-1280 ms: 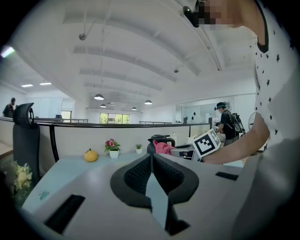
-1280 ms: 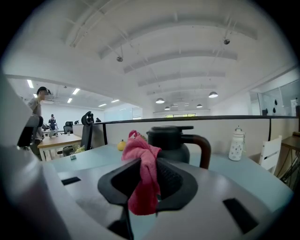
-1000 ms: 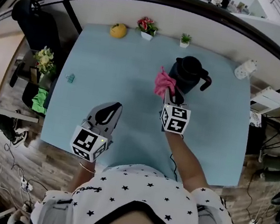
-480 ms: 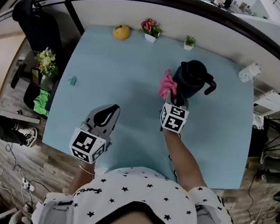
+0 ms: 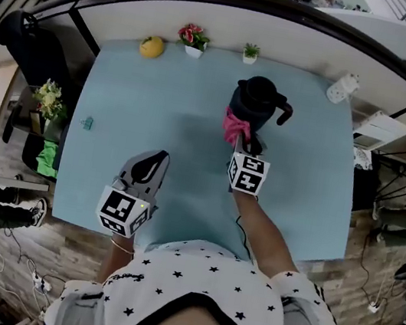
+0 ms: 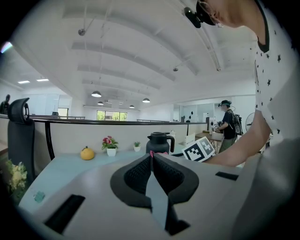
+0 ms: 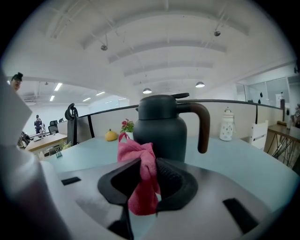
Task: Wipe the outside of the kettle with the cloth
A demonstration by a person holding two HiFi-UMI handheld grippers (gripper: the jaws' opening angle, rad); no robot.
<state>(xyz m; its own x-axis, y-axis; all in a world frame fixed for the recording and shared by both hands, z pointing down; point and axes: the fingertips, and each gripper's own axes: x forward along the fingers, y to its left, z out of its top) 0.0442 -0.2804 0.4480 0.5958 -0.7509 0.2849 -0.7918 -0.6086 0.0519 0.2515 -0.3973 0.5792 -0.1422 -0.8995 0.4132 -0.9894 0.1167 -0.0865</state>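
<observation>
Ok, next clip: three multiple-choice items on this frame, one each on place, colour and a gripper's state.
1. Where on the table is the kettle? A) near edge B) far half C) left corner
2. The cloth's colour? A) pink B) white C) green
3. The left gripper is: A) shut on the cloth B) wide open C) shut, empty
1 B: it stands past the right gripper, close to the far edge. 2 A: pink in the head and right gripper views. 3 C: its jaws meet with nothing between them.
</observation>
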